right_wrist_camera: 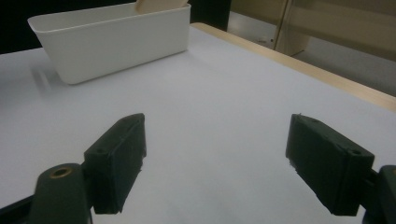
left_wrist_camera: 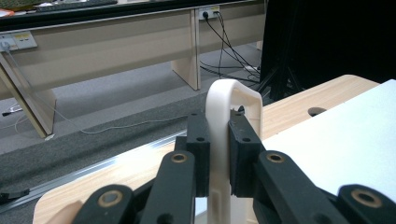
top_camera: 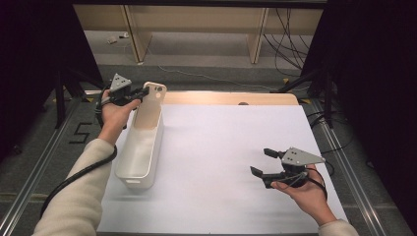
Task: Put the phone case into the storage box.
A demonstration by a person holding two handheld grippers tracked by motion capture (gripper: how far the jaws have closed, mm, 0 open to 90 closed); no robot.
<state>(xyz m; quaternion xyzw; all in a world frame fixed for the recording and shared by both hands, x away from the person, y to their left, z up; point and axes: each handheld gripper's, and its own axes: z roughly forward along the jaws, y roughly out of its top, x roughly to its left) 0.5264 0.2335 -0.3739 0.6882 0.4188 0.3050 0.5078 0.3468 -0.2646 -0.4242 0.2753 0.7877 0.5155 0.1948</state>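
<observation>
— Bin handle point(left_wrist_camera: 232, 100): by what is it gripped?
— It is clamped by the left hand-held gripper point(top_camera: 142, 92). In the left gripper view the two black pads point(left_wrist_camera: 198, 149) are seen pressed against either side of the cream-coloured handle, which rises upright between them and ends in a rounded loop above the jaws.

— Where is the handle found on the bin?
— It is set at the far end of the white bin point(top_camera: 140, 147). In the high view the bin is seen lying lengthwise along the left edge of the white sheet point(top_camera: 221, 162), its near end toward the person and its far end at the gripper. A person's left hand point(top_camera: 116, 114) is wrapped around the gripper body, with a pale sleeve point(top_camera: 78, 196) behind it.

— And the right hand-held gripper point(top_camera: 260, 162)?
— Its jaws are held wide apart, with nothing between them. It is held above the right part of the sheet, well apart from the bin, and is pointed toward the left. In the right gripper view bare sheet is seen between its pads point(right_wrist_camera: 119, 161), and the bin point(right_wrist_camera: 116, 42) is seen farther off at the upper left.

— What lies beyond?
— The sheet is spread over a light wooden table point(top_camera: 231, 98), whose bare far edge is left uncovered; a small dark hole point(left_wrist_camera: 316, 111) is seen in that wood. Behind the table, grey floor point(top_camera: 196, 59), wooden furniture legs point(top_camera: 258, 34) and loose cables point(top_camera: 290, 44) are visible.
</observation>
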